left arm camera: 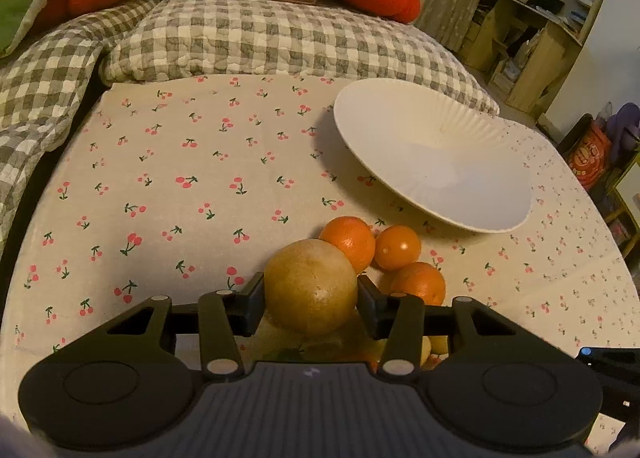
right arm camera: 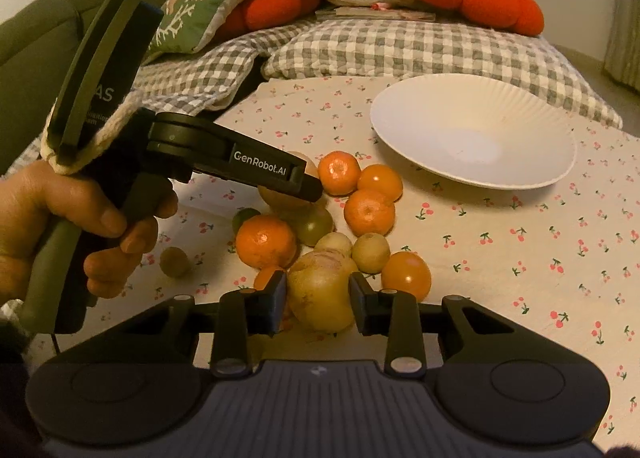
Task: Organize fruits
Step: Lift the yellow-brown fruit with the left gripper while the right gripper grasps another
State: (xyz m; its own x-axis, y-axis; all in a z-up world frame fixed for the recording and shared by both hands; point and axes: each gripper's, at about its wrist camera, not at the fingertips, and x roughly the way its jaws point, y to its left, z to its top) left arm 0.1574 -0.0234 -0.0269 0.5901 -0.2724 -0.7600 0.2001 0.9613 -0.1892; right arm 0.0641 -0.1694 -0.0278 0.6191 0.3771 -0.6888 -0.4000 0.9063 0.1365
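Fruit lies heaped on the cherry-print cloth (right arm camera: 500, 242) just short of the empty white plate (right arm camera: 472, 129), which sits at 1 o'clock in both wrist views — presumably the destination. The left gripper (left arm camera: 311, 298) has its jaws clamped on a round tan fruit (left arm camera: 310, 286), with three oranges (left arm camera: 348, 240) beyond it at 1 o'clock. The right gripper (right arm camera: 318, 296) brackets a lumpy yellow fruit (right arm camera: 322, 294) — contact probable, firm closure cannot be told — so each tool takes one piece.
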